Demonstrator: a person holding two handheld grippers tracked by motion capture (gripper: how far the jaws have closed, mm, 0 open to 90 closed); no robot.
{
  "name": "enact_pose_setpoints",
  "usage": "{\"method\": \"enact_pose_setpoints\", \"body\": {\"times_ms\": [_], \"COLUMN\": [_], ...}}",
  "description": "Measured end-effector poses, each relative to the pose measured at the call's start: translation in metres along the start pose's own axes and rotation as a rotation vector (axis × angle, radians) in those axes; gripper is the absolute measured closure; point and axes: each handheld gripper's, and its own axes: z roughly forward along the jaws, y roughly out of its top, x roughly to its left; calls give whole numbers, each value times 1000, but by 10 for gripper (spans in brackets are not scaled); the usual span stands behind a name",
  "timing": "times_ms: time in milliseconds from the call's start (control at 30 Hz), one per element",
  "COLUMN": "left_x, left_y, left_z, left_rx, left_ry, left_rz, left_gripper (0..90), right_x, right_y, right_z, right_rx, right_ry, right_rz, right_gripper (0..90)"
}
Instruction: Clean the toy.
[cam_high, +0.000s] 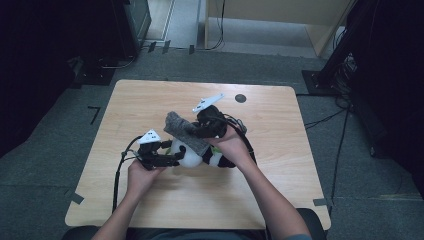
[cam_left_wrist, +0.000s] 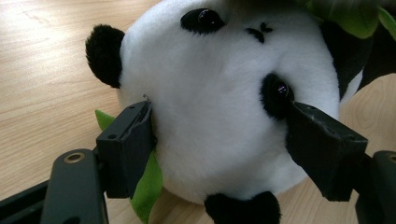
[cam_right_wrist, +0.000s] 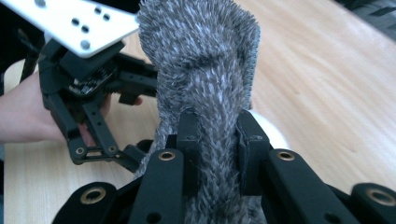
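Observation:
A black-and-white panda plush (cam_left_wrist: 219, 79) lies on the wooden table (cam_high: 145, 100), with a green felt leaf (cam_left_wrist: 148, 184) under its head. My left gripper (cam_left_wrist: 222, 119) is shut on the panda's white head (cam_high: 190, 156), one jaw against each cheek. My right gripper (cam_right_wrist: 218, 135) is shut on a strip of grey fuzzy cloth (cam_right_wrist: 205, 60), which bunches up between its jaws. In the high view that cloth (cam_high: 181, 129) hangs slanted just above the panda, with the right gripper (cam_high: 199, 131) at its right end and the left gripper (cam_high: 177, 156) below it.
In the right gripper view the left gripper's black body (cam_right_wrist: 88, 98) and the hand holding it sit close at the left. A small dark round mark (cam_high: 240, 98) lies near the table's far edge. Cables trail from both grippers toward the front edge.

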Motion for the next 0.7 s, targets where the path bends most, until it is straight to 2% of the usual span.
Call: {"method": "enact_pose_setpoints", "body": {"times_ms": [100, 233, 433, 700], "left_x": [0, 0, -1, -1], "left_y": [0, -1, -2, -2], "left_z": [0, 0, 0, 0], "left_rx": [-5, -17, -20, -22], "left_ry": [0, 3, 9, 9], "left_rz": [-7, -15, 4, 4], "left_gripper": [246, 247, 248, 248], "right_x": [6, 7, 2, -19], "right_y": [-2, -5, -5, -10], "right_z": [14, 22, 19, 8], "right_rx": [46, 66, 56, 24], "right_ry": [18, 16, 1, -33], "right_rz": [-15, -22, -7, 50], "right_gripper": [756, 754, 748, 757]}}
